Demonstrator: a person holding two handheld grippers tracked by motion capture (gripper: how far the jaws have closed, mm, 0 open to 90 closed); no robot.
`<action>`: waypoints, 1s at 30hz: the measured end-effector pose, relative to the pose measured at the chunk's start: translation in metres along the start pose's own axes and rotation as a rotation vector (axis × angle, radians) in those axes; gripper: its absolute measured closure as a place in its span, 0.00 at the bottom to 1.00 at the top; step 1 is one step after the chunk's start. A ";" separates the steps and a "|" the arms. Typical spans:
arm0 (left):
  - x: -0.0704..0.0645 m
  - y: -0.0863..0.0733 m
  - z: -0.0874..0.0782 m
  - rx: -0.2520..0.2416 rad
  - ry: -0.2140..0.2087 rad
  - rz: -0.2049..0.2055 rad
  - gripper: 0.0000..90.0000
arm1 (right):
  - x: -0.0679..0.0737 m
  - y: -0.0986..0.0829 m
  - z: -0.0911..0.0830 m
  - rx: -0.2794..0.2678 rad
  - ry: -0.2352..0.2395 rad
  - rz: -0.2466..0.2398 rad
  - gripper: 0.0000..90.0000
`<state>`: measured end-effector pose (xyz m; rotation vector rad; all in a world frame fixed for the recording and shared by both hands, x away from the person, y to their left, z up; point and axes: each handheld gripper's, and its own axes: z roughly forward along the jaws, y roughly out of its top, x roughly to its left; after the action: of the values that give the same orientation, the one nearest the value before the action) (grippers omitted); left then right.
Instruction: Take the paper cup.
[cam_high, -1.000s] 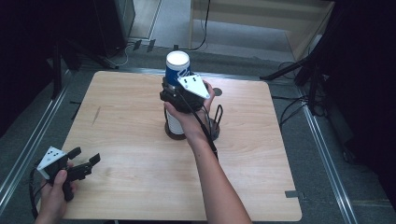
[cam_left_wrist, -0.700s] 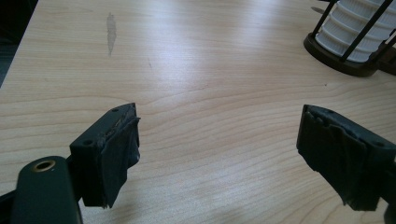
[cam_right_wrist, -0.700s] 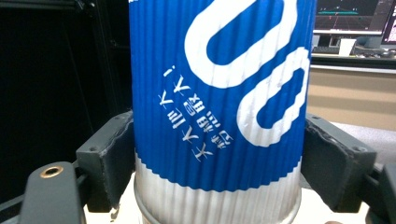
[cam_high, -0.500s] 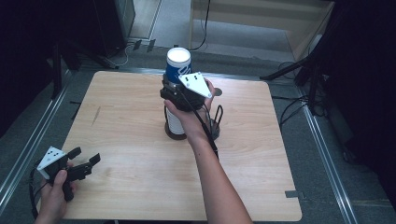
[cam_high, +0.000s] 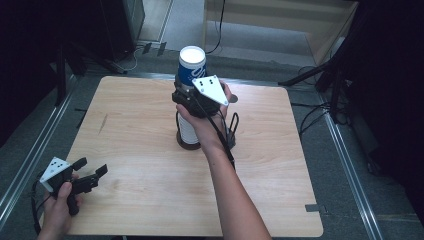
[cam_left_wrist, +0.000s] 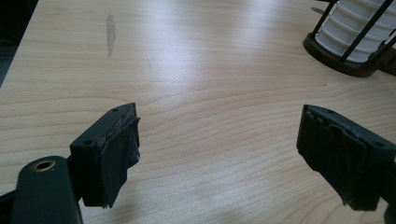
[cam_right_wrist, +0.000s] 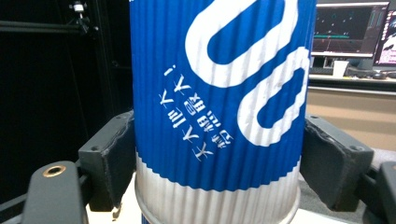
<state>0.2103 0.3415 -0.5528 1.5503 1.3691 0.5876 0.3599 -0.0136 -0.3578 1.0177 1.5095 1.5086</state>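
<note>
Cup (cam_right_wrist: 217, 112): ribbed paper cup, blue with white looping graphics and small white lettering, plain white band on the end nearer the stack; seen from above, a white disc on top (cam_high: 192, 55).
Cup pose: upright, directly above the cup stack, raised off it.
Cup state: clamped between both jaws of the right gripper (cam_high: 186, 95).
Cup stack (cam_high: 188, 131): white ribbed cups, upright in a dark wire holder (cam_left_wrist: 348, 56), near the counter's (cam_high: 140, 140) middle.

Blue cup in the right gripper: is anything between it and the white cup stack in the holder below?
Nothing visible. The blue cup, inverted, sits clamped between the right gripper's fingers directly above the stack in the black holder. The hand hides the join, so contact cannot be told.
</note>
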 end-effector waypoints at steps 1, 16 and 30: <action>0.000 0.000 0.000 0.000 0.000 0.000 0.15 | 0.000 0.001 -0.001 -0.004 -0.001 -0.002 0.21; 0.000 0.000 0.000 -0.001 -0.001 -0.001 0.15 | 0.005 0.015 -0.003 -0.036 0.003 -0.026 0.21; 0.000 0.000 0.000 -0.001 -0.001 -0.002 0.15 | 0.007 0.026 -0.005 -0.066 -0.003 -0.038 0.22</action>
<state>0.2104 0.3415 -0.5529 1.5479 1.3693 0.5857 0.3527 -0.0097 -0.3313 0.9480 1.4598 1.5197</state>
